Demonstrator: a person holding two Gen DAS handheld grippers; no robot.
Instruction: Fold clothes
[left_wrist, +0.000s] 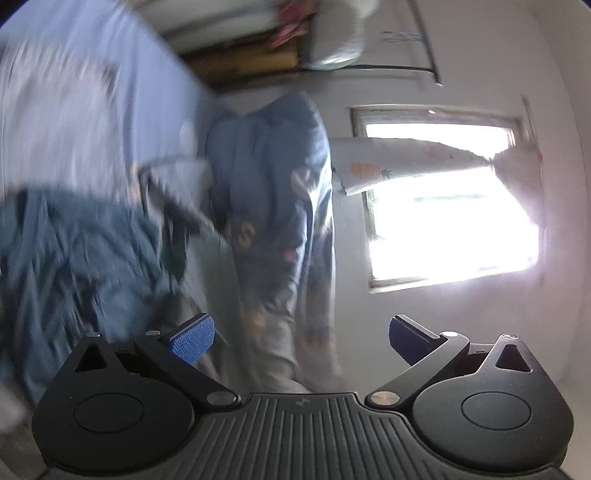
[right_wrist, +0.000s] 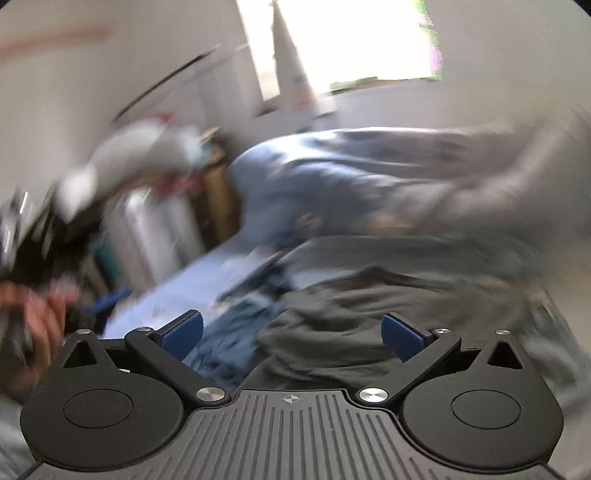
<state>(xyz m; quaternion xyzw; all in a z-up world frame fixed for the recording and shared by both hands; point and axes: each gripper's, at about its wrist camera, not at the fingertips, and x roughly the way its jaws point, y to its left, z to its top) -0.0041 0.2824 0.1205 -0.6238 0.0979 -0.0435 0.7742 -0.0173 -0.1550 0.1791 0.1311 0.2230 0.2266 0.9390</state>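
Loosely, a dark blue garment (left_wrist: 74, 258) is heaped at the left of the frame, a grey one (right_wrist: 351, 314) low at centre; neither is folded. Left gripper (left_wrist: 301, 336) and right gripper (right_wrist: 291, 332) are spread wide, empty, presumably for reaching.

Both views motion-blurred: I can't ID the smeared clothes (right_wrist: 369, 229); hand (right_wrist: 33, 325) cut off at left edge.

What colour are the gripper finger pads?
Blue, on both grippers; the left gripper's pads show it best, in the left wrist view.
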